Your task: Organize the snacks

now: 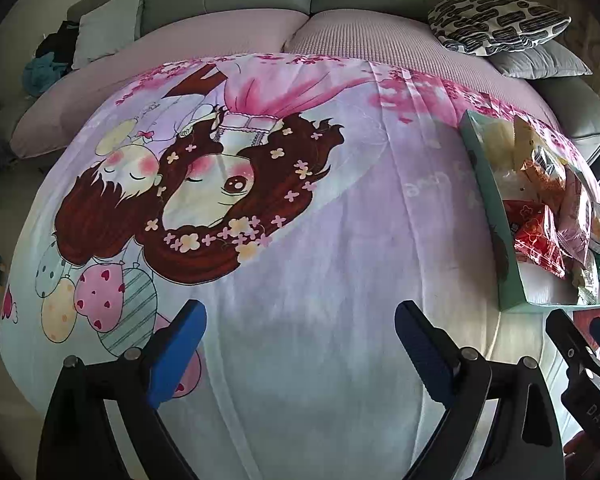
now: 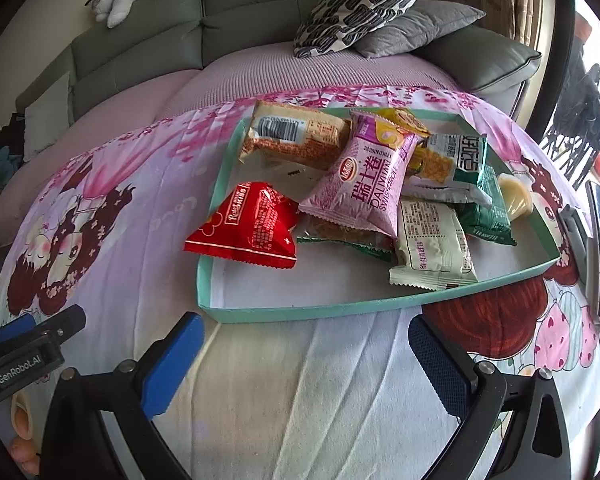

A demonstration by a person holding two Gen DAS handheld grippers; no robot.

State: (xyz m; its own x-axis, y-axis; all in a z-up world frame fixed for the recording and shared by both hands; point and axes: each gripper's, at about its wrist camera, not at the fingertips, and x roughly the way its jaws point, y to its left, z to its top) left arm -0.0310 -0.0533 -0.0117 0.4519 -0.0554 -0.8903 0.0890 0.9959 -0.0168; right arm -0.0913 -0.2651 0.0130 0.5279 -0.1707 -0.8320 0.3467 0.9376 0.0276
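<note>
Left gripper [image 1: 300, 344]: your blue-padded fingers [image 1: 178, 354] stand wide apart with nothing between them, hanging over a bare stretch of the cloth.
Right gripper [image 2: 306, 360]: your fingers here are spread wide too and hold nothing; they hover just short of the tray's near rim.
Surface: a pale purple cartoon-print cloth with pink blossoms [image 1: 340, 240] covers the counter in front of a grey-green sofa [image 2: 140, 52].
Tray: a shallow mint-green cardboard box lid [image 2: 300, 314] lies flat on the cloth; from your left wrist view it sits off to the right [image 1: 484, 184].
Snacks: all the packets you can see lie in the tray, piled toward its far and right side.
Red packet: a shiny red foil pouch with white print [image 2: 248, 232] rests across the tray's left rim, partly overhanging it.
Pink packet: a pink Swiss-roll wrapper [image 2: 364, 184] lies on top of the pile at the middle.
Tan packet: an orange-and-cream wrapper with a barcode [image 2: 296, 136] sits at the far left corner.
Pale packet: a cream-green wrapper [image 2: 432, 244] lies nearest the front right rim.
Others: a white-and-green packet [image 2: 452, 164], a dark green one [image 2: 488, 212] and a small yellow jelly cup [image 2: 514, 198] crowd the right side.
Sofa items: a black-and-white patterned cushion [image 2: 360, 8] leans on a grey pillow [image 2: 416, 28].
</note>
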